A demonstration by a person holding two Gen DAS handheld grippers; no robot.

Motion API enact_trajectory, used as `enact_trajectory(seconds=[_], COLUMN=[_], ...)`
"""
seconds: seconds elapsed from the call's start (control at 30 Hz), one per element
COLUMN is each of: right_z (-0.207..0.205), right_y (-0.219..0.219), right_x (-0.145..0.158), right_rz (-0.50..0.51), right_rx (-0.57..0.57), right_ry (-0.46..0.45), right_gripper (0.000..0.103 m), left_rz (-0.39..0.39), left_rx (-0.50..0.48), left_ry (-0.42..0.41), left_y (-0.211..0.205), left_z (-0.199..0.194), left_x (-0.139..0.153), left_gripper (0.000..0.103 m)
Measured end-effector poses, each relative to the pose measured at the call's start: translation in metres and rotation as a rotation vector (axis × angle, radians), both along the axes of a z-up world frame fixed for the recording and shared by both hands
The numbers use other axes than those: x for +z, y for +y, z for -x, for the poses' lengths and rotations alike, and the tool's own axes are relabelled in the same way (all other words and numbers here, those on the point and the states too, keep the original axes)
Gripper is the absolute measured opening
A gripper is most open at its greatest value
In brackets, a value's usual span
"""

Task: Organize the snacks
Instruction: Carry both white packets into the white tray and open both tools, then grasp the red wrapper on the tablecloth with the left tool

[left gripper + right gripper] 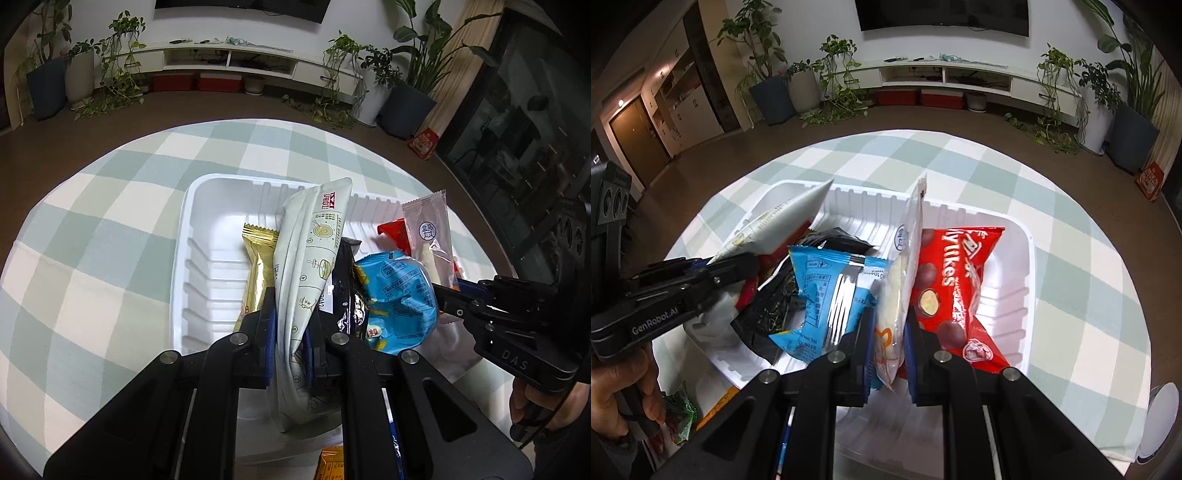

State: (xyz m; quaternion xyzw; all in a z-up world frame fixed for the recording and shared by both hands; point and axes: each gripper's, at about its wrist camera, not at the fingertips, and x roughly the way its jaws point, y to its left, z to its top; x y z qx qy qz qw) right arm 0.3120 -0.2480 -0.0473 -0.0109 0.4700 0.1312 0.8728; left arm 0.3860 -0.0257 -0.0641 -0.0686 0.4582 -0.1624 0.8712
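Left wrist view shows the left gripper (290, 343) pinching a long white printed pouch (314, 266) between its blue pads; the pouch stands tilted over the white ribbed plastic tray (207, 206). Just left of it a gold wrapped bar (256, 273) lies in the tray, near the tray's left wall. On the right of the pouch sit a black packet (345, 291) and a round blue snack bag (397, 295).

Right wrist view shows the right gripper (890, 354) pressed on a clear pink-edged wrapper with a white stick inside (905, 291), held upright on its edge above the tray's middle. A red bag with chocolate balls printed on it (955, 280) rests beside it, toward the tray's right wall. The tray stands on a round table with a green and white checked cloth (1071, 258), near its front edge. A hand (620, 391) holds the left gripper's handle at the picture's left side.
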Motion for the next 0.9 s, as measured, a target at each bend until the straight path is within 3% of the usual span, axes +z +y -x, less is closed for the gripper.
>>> enact_trajectory(seconds=[0.2,0.3,0.33,0.37,0.43,0.63,0.8,0.9], right_z=[-0.001,0.0,0.002,0.002,0.005,0.018,0.045,0.065], right_y=[0.001,0.001,0.002,0.003,0.004,0.001,-0.009,-0.016], right_x=[-0.003,-0.002,-0.002,-0.002,0.0,0.01,0.03,0.043], right_rz=[-0.001,0.014,0.016,0.02,0.028,0.027,-0.019,-0.06], right_rx=[-0.009,-0.005,-0.004,-0.003,-0.003,-0.022,-0.046,-0.063], right_ry=[0.0,-0.003,-0.004,-0.005,-0.016,-0.052,-0.112,-0.15], right_gripper=[0.017,0.018,0.018,0.021,0.024,0.039,0.073,0.076], left_rz=[-0.032,-0.047,-0.049,-0.05,-0.039,-0.044,-0.037,-0.026], left_rx=[0.004,0.016,0.022,0.028,0.036,0.044,0.053,0.055], left_ry=[0.008,0.01,0.01,0.005,-0.008,-0.033,-0.072,-0.103], left_y=[-0.004,-0.004,-0.004,-0.003,0.0,0.003,0.01,0.016], left_z=[-0.004,-0.003,-0.002,-0.003,0.0,0.005,0.019,0.033], left_x=[-0.002,-0.002,-0.001,0.0,0.004,0.018,0.041,0.061], left_gripper=[0.011,0.019,0.031,0.056,0.077,0.077,0.093,0.097])
